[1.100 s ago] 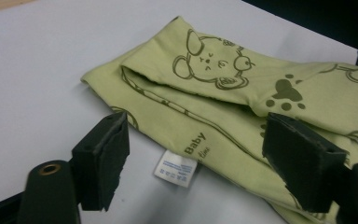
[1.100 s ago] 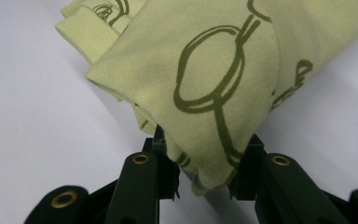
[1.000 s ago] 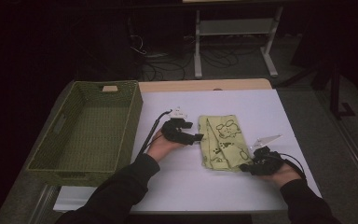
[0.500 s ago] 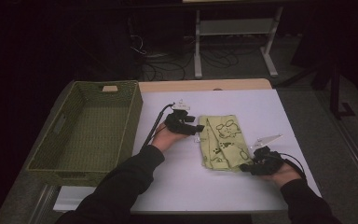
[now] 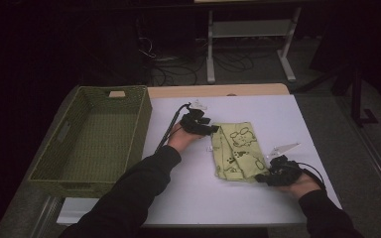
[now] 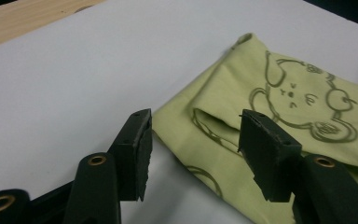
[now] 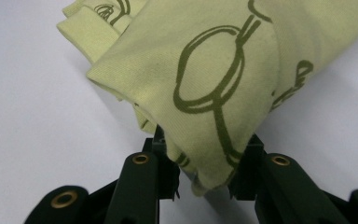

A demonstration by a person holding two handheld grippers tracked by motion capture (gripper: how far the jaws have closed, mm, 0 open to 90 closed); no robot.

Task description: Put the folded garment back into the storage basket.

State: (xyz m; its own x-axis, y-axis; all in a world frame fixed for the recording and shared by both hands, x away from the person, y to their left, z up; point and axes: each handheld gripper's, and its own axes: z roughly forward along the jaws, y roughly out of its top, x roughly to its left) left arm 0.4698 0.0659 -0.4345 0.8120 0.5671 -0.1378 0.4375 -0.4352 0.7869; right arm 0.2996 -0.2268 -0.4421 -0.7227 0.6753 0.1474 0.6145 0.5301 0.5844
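The folded green cloth (image 5: 236,151) is lying at the centre of the high view, on the white table top (image 5: 278,114), its cartoon print facing up. It is looking soft and light, a limp knit that will sag and unfold wherever it is not supported, so corners and folded edges are probably the sensible places to pinch. It is not looking fragile or slippery, though the layers could slide apart if only the top one is caught.

At the lower right of the cloth, the right gripper (image 5: 263,177) is clamping a bunched corner; in its own view the fabric (image 7: 205,93) is rising out of the narrow gap between the black jaws. At the upper left corner, the left gripper (image 5: 213,130) is arriving with its jaws about half open and just now closing in; in the left gripper view the cloth's folded edge (image 6: 214,123) is sitting between the two pads (image 6: 137,149) with neither one pressing on it.

The table is looking smooth and flat, with a strip of bare wood (image 5: 213,90) along its far edge. A woven green basket (image 5: 69,163) is standing just beside the table at the left of the frame. Beyond, the room is dark, with cables on the floor (image 5: 168,74) and a pale metal stand (image 5: 250,39) at the top.
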